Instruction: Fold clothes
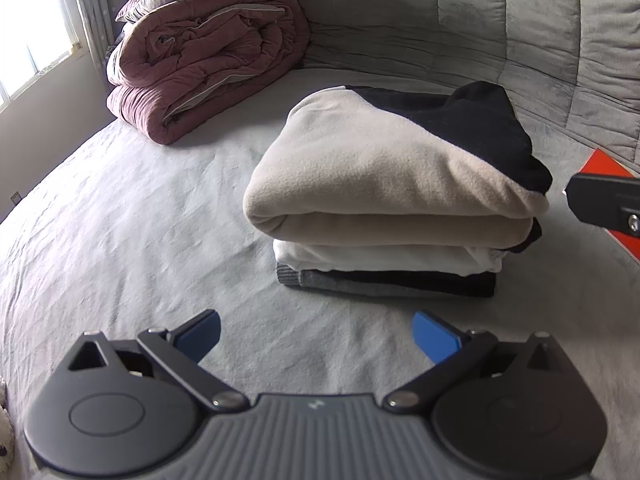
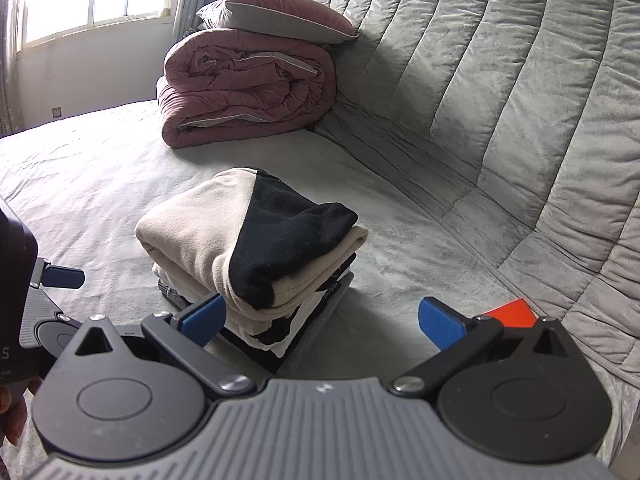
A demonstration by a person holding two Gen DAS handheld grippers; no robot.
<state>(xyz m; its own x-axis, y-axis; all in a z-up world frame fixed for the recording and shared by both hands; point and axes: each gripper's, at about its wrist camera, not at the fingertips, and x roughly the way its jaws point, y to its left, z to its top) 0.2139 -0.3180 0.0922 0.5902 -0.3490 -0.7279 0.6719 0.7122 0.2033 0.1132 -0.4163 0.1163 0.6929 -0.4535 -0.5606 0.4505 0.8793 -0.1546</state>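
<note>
Left wrist: folded stack (image 1: 392, 200) lies ahead of spread left gripper (image 1: 316, 336)

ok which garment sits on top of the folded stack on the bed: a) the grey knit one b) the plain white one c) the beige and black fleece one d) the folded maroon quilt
c: the beige and black fleece garment lies uppermost, with the plain white garment under it and the grey knit garment at the bottom; the folded maroon quilt sits apart, further back on the bed.
</note>
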